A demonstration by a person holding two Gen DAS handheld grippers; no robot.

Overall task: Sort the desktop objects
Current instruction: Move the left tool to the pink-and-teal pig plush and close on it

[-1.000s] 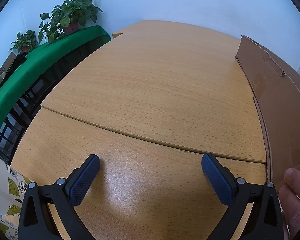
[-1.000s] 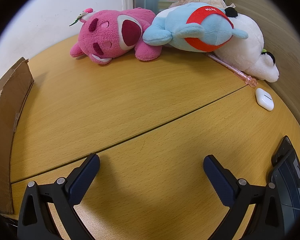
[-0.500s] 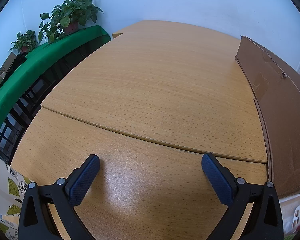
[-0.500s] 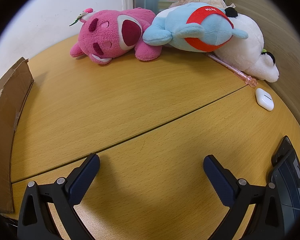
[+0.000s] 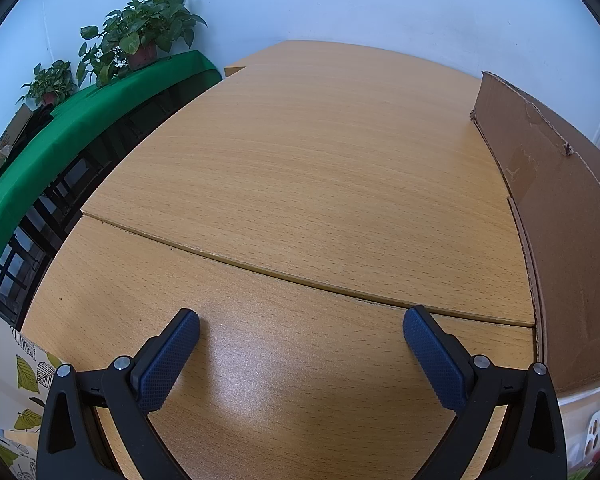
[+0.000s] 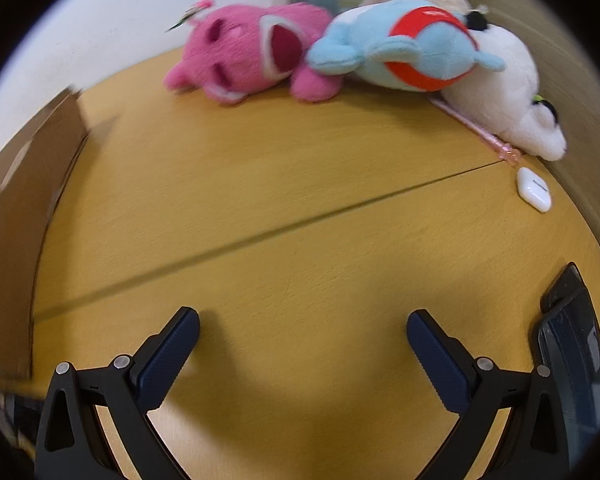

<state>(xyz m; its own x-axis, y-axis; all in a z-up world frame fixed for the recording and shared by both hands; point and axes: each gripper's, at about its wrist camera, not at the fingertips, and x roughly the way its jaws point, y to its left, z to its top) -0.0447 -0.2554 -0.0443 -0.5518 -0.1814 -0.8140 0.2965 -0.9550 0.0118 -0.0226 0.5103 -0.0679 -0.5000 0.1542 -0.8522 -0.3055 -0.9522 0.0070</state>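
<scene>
Three plush toys (image 6: 340,52), right view only

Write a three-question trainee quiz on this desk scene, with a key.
1. True or false: the right tool is shut on the pink plush.
2. Multiple choice: what lies nearest the white earbud case? A) a pink pen B) a potted plant C) a paper cup
3. Fill in: in the left wrist view, the left tool is open over bare wood, with a ______ box on its right.

Key
1. False: it is open and empty, well short of the plush toys.
2. A: the pen's end lies just above the case, beside the white plush.
3. Cardboard.
</scene>
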